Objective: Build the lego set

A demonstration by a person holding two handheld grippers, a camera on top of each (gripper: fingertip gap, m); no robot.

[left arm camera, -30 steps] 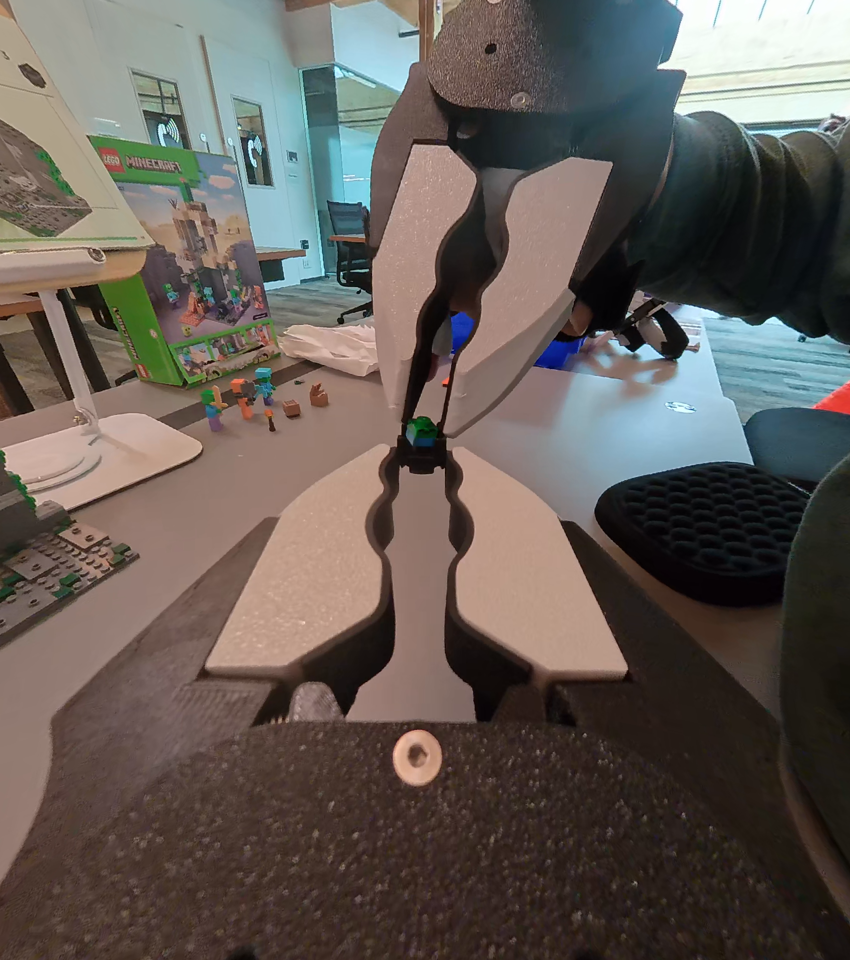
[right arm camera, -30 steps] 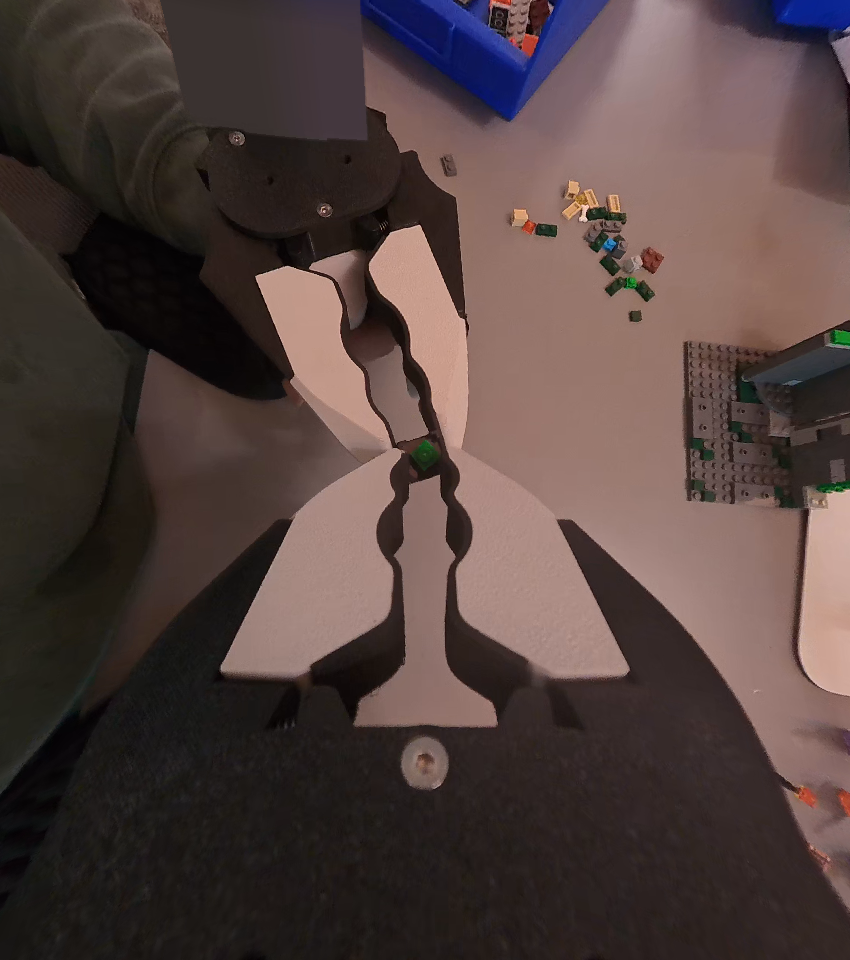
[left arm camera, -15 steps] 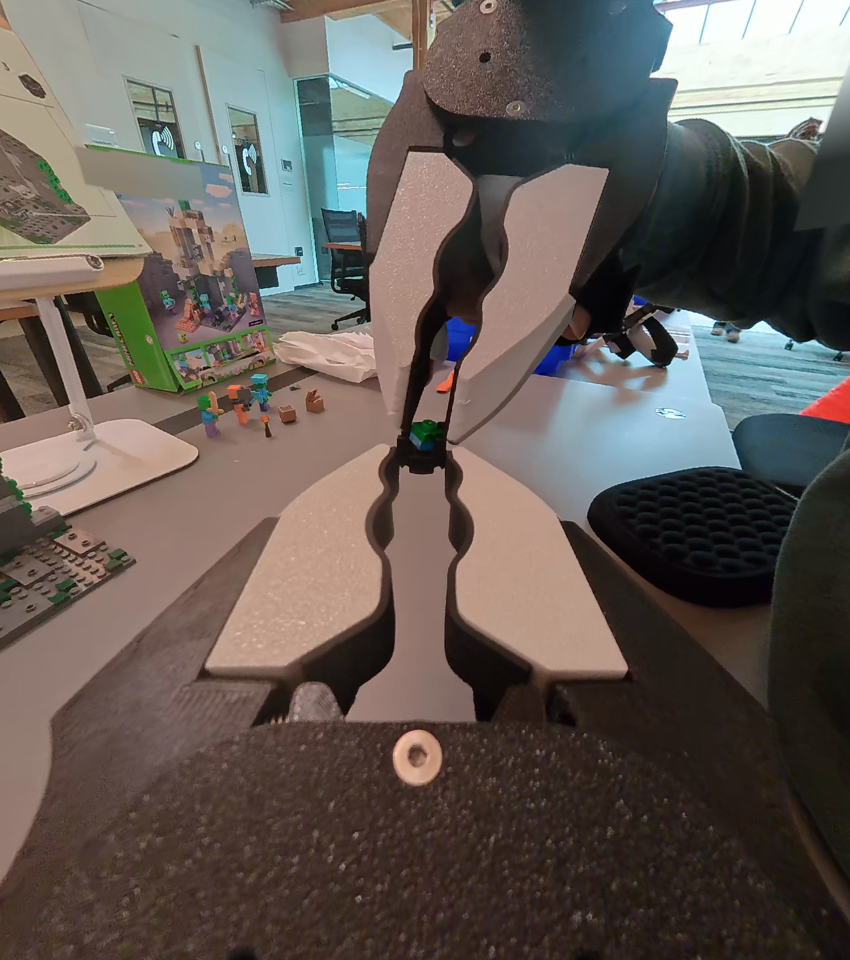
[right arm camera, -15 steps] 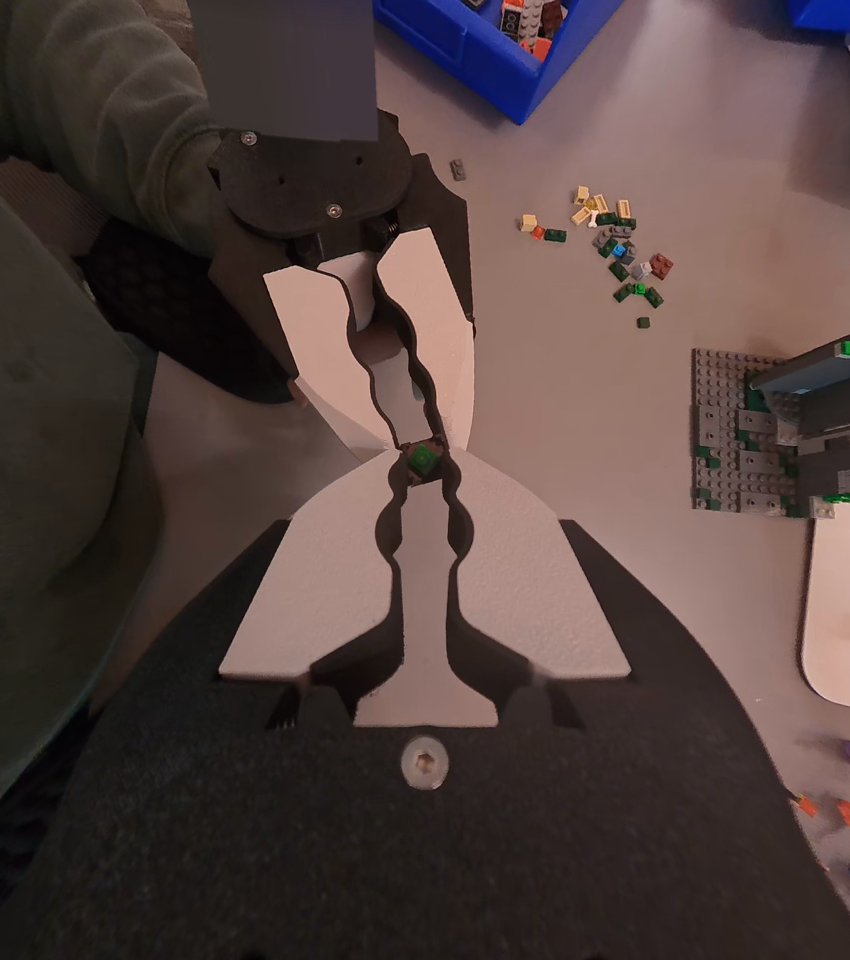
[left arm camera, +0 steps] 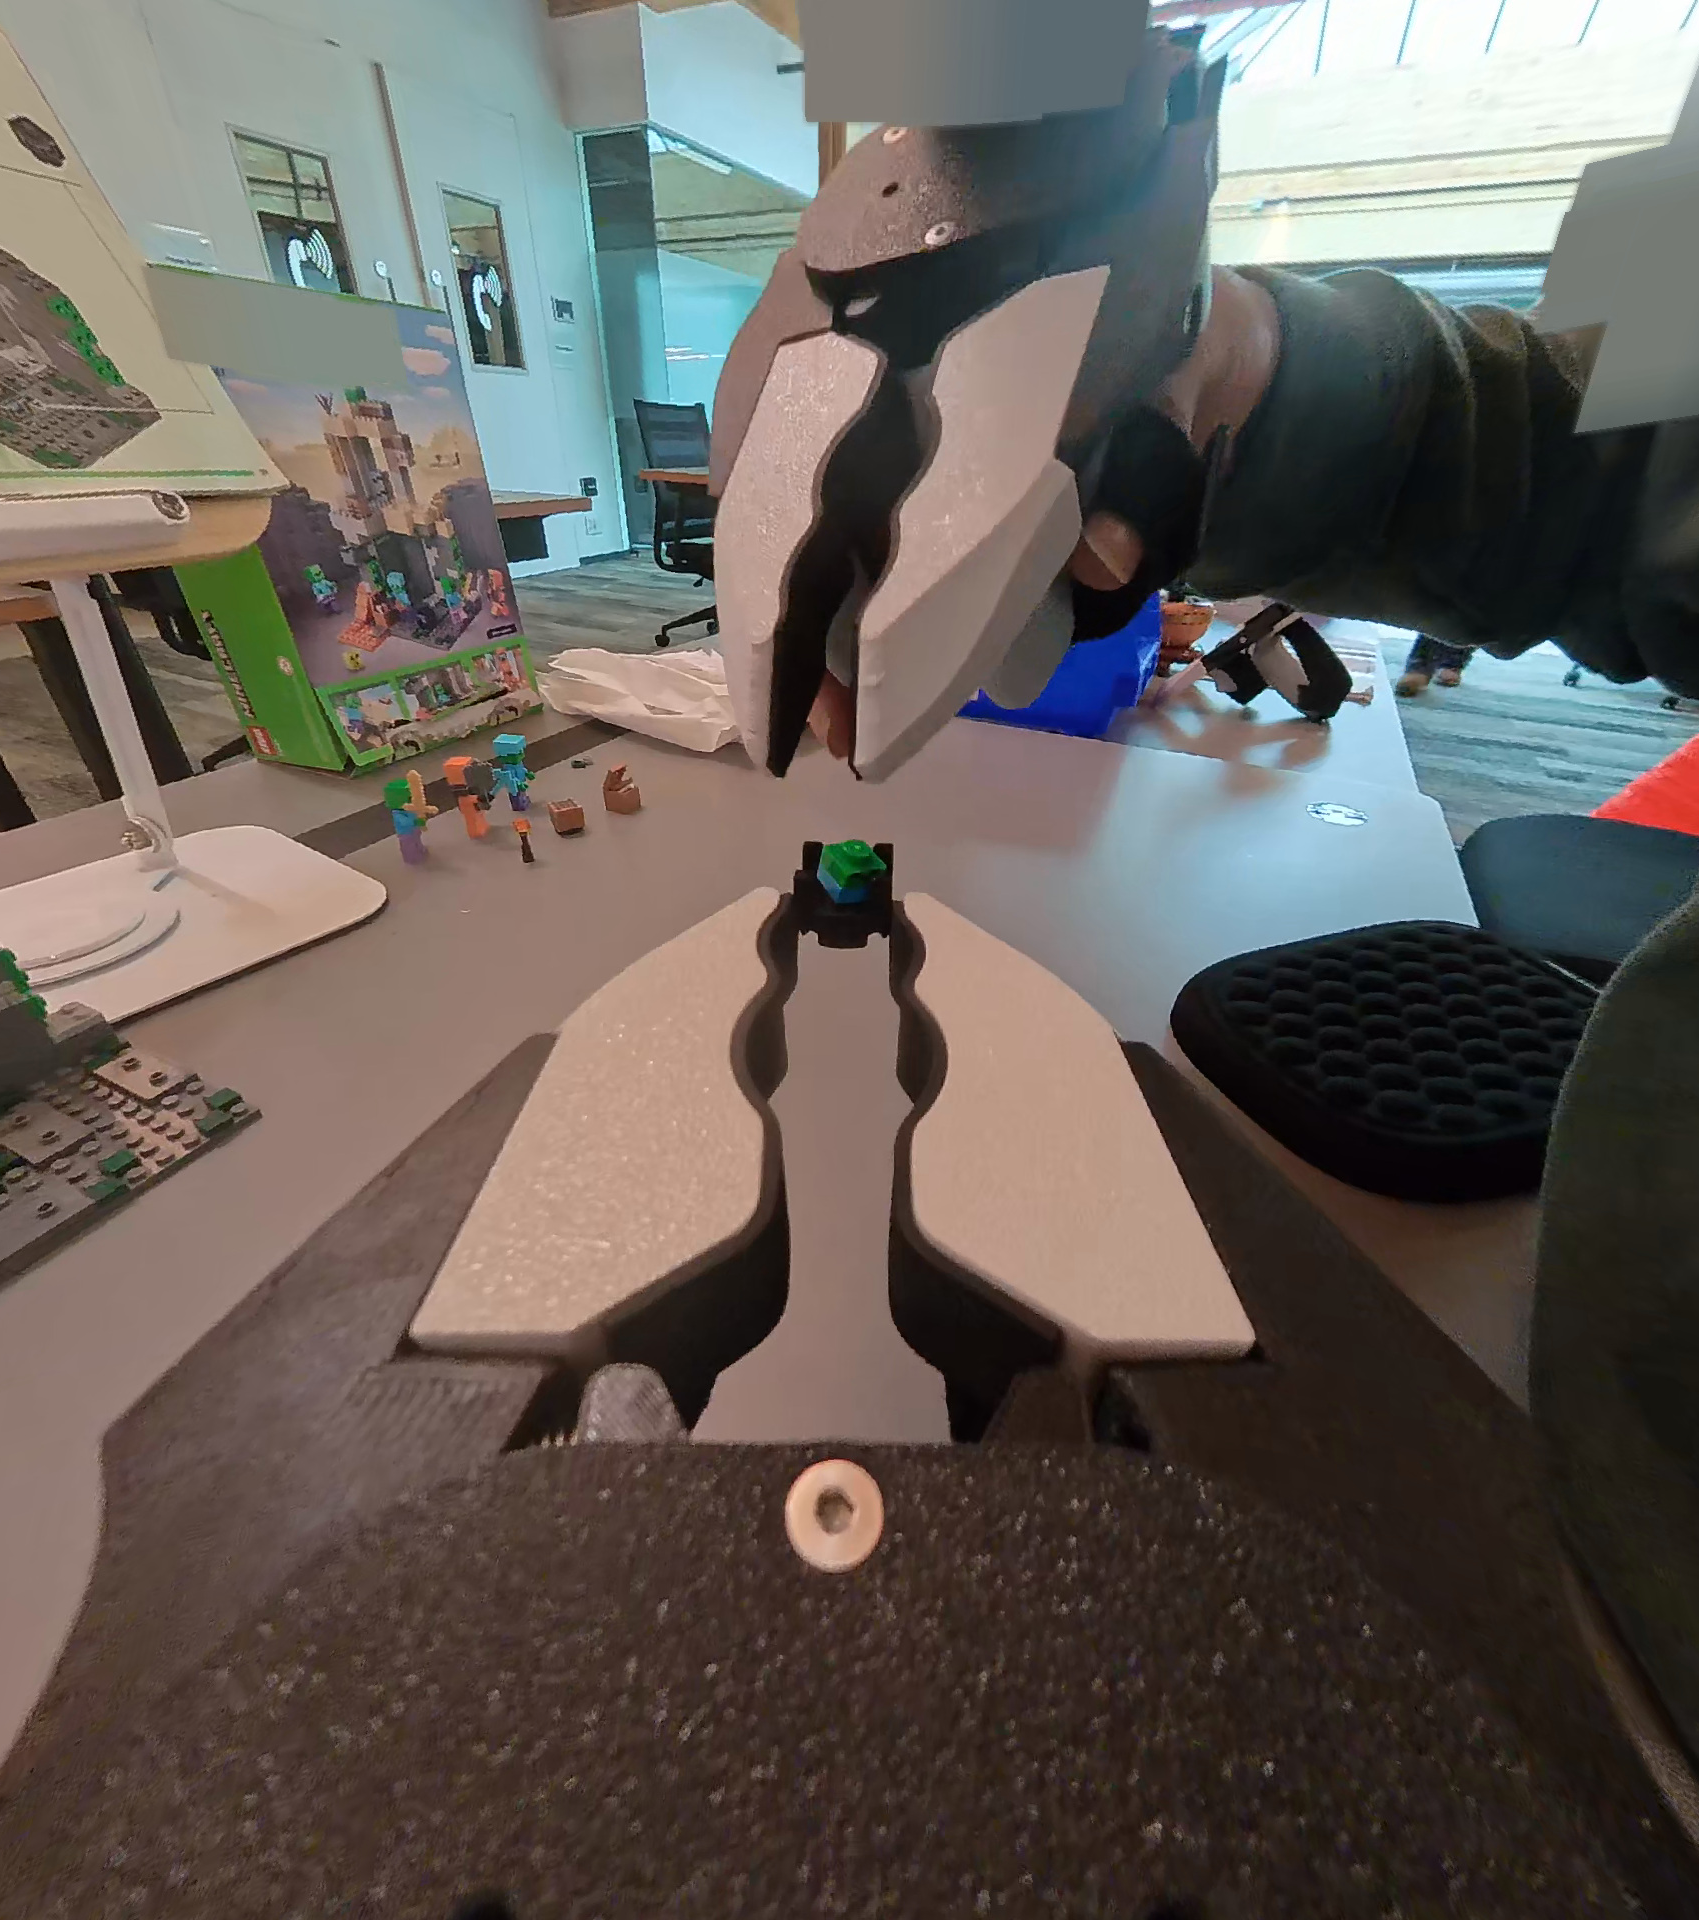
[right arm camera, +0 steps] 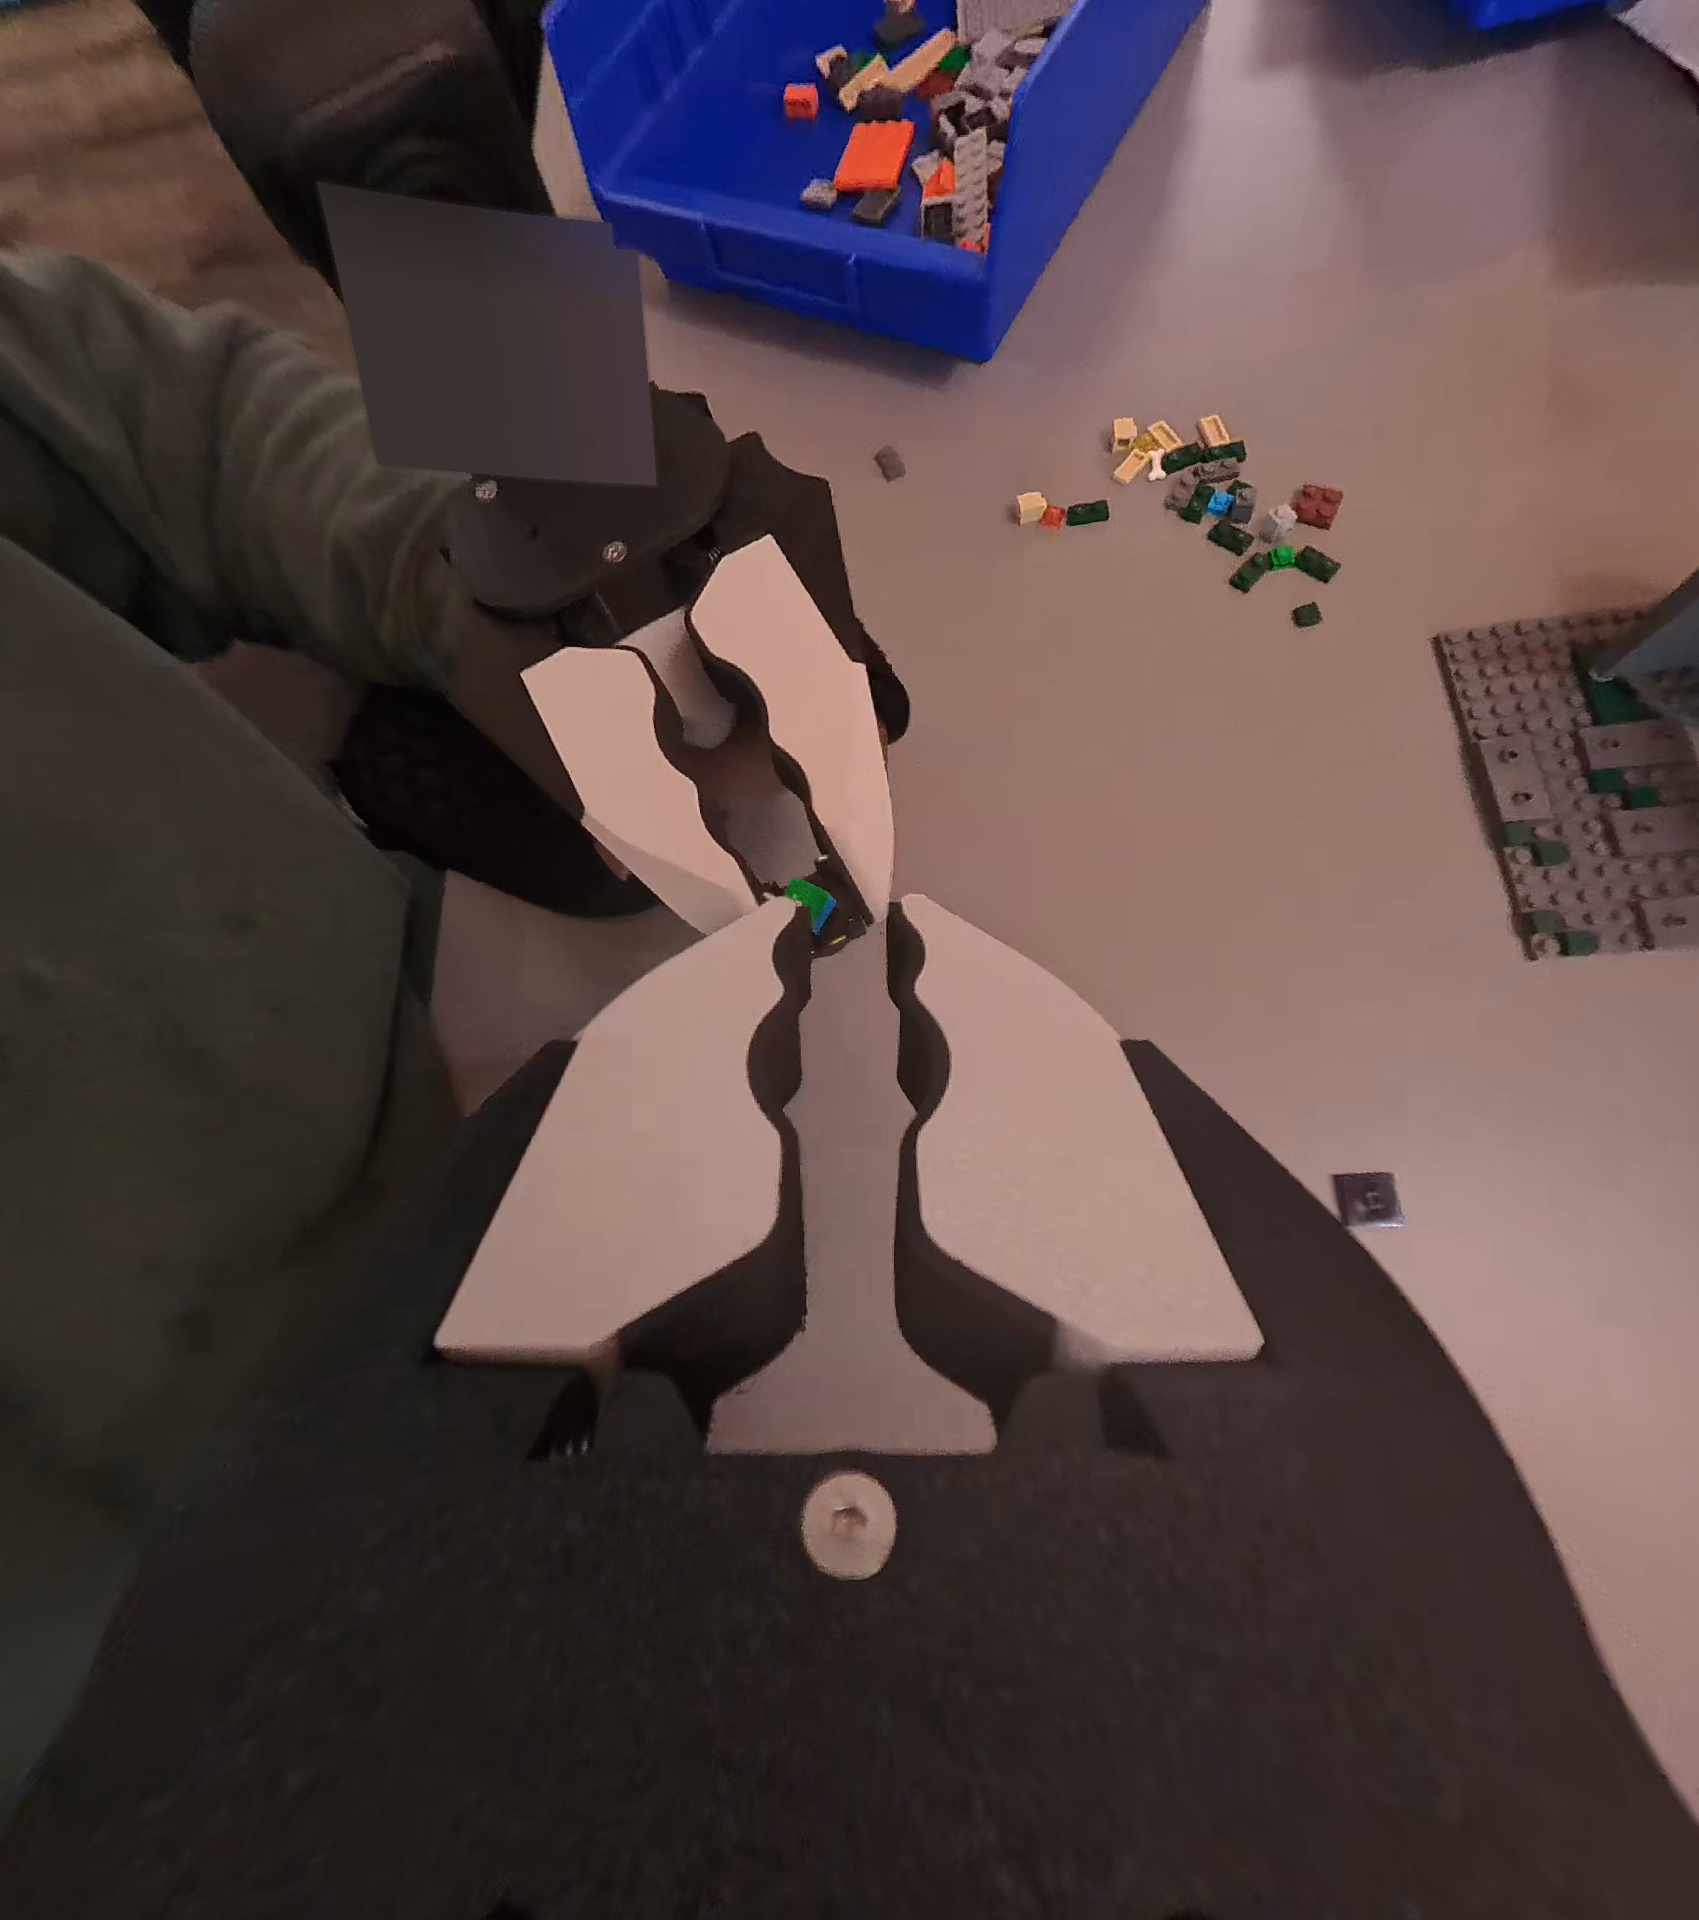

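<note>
My left gripper (left arm camera: 843, 902) is shut on a small lego stack (left arm camera: 847, 873), green on top, blue below, on a black part, and holds it above the grey table. It also shows in the right wrist view (right arm camera: 812, 906), pinched in the left gripper's tips. My right gripper (left arm camera: 814, 767) hangs just above the stack, pointing down, with its jaws slightly apart and nothing between them. In its own view the right gripper (right arm camera: 845, 914) has its tips right beside the stack, apart from it.
A partly built grey model on a baseplate (right arm camera: 1603, 810) stands to one side. Loose bricks (right arm camera: 1219, 499) lie near a blue bin (right arm camera: 824, 260). Minifigures (left arm camera: 471, 800), the set's box (left arm camera: 377, 582), a booklet stand (left arm camera: 180, 904) and a black honeycomb pad (left arm camera: 1385, 1060) surround the gripper. Left and right tips are no more than a few centimetres apart.
The right gripper's tips were down on the green piece; now they have lifted off it, leaving the piece on the stack in the left gripper.
</note>
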